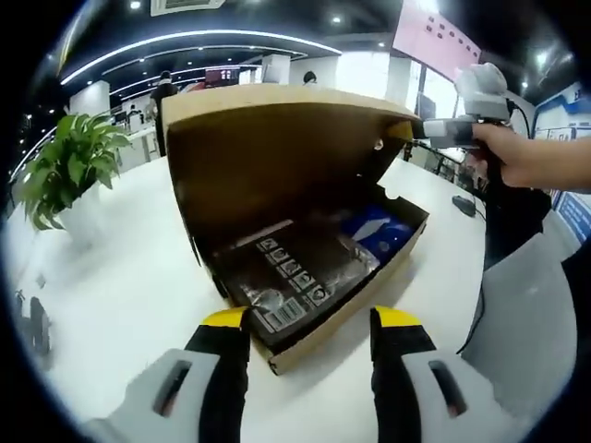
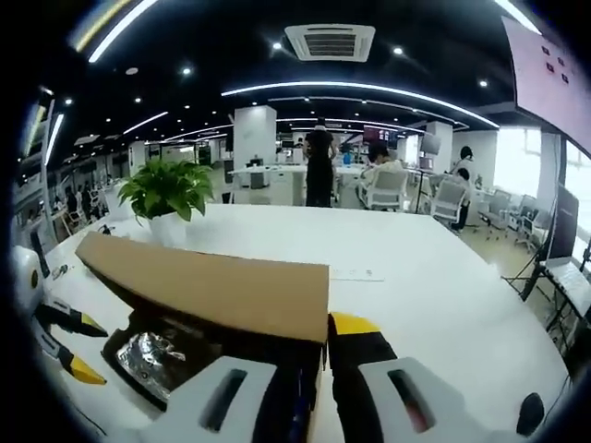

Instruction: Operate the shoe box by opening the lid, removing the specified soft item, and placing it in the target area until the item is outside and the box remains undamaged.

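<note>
An open-plan office: beyond the white table [image 2: 443,277] stand desks, swivel chairs [image 2: 450,198], seated workers and ceiling strip lights [image 2: 360,89].

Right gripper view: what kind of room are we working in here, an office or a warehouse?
Most likely an open-plan office or showroom floor: desks with office chairs in the background, recessed ceiling lights with a ceiling vent, and a potted plant on the long white table.

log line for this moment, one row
lid: raised | right hand-held gripper: shut on lid edge | left hand-held gripper: open, at box front | dark wrapped item: inside box
</note>
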